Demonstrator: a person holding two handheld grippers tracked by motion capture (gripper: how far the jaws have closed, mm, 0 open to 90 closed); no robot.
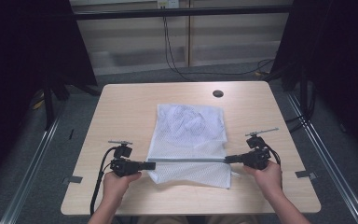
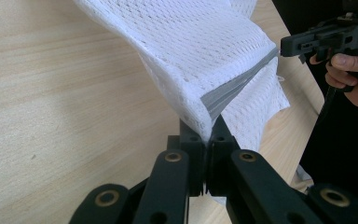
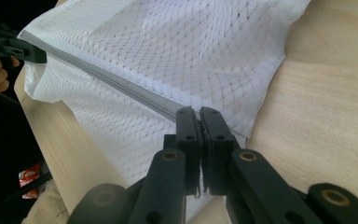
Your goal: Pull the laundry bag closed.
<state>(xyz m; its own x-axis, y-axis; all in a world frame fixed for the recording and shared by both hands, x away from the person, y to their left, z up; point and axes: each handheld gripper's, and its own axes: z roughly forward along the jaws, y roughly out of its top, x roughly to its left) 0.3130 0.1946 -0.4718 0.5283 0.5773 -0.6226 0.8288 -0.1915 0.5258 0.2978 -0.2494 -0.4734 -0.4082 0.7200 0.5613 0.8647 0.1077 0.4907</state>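
A white mesh laundry bag [image 1: 189,135] lies in the middle of the wooden table [image 1: 121,107], with a grey-edged band [image 1: 186,159] pulled taut across its near part. My left gripper [image 1: 153,164] is shut on the band's left end, and the mesh [image 2: 191,46] rises from its closed jaws in the left gripper view. My right gripper [image 1: 227,159] is shut on the band's right end; in the right gripper view the grey band [image 3: 121,86] runs away from its jaws across the bag [image 3: 177,42]. The band hangs slightly above the table between both grippers.
A small black round hole [image 1: 218,93] sits near the table's far edge. Black curtains and stands flank the table, and cables hang down the wall behind. Bare wood lies to either side of the bag.
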